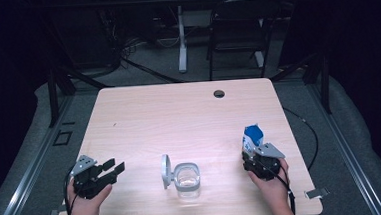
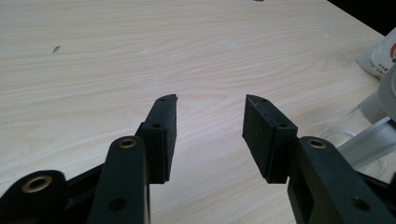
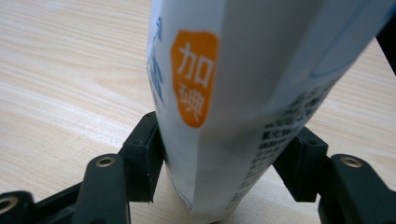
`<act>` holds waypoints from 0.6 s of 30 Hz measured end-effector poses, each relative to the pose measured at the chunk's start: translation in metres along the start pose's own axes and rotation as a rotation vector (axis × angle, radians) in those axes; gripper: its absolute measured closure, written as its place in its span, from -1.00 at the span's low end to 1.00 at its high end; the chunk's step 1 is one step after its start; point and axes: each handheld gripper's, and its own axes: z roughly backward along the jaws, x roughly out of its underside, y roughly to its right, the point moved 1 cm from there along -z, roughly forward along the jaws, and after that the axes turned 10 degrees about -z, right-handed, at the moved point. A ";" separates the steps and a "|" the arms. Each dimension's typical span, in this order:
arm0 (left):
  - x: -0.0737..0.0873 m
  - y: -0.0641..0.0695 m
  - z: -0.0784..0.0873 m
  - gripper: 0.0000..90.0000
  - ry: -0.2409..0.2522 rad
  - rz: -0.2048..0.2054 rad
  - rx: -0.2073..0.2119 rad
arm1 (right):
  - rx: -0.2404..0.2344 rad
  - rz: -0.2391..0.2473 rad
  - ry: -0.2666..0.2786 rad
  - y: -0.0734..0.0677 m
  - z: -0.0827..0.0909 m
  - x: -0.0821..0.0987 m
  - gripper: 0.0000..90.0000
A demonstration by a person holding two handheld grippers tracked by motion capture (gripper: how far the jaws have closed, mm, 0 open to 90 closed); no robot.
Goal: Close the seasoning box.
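Note:
A white and blue bag (image 1: 253,136) with an orange label (image 3: 195,84) stands upright at the table's right side. My right gripper (image 1: 252,154) holds it low down, and in the right gripper view both pads (image 3: 150,154) press its sides. A clear glass jar (image 1: 188,180) sits at the front middle, its hinged lid (image 1: 166,171) swung open to its left. My left gripper (image 1: 113,170) rests at the front left, pointing toward the jar. Its jaws (image 2: 210,126) stand wide apart over bare wood with nothing between them. The jar's edge (image 2: 369,135) and the bag (image 2: 383,56) show at the right of the left gripper view.
The light wooden table (image 1: 179,113) has a round cable hole (image 1: 219,93) near its far edge. Behind it, on the floor, stand a black chair (image 1: 236,29) and a white table leg (image 1: 181,38). A cable (image 1: 307,130) loops off the table's right side.

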 end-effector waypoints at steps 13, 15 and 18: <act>0.000 -0.004 0.002 0.24 0.001 0.007 -0.004 | -0.139 0.072 -0.052 0.003 0.013 0.001 -0.05; 0.000 -0.004 0.003 0.24 0.002 0.008 -0.004 | -0.151 0.086 -0.059 0.002 0.016 0.002 -0.05; 0.000 -0.004 0.003 0.24 0.009 0.011 -0.008 | -0.190 0.108 -0.063 0.002 0.021 0.005 -0.04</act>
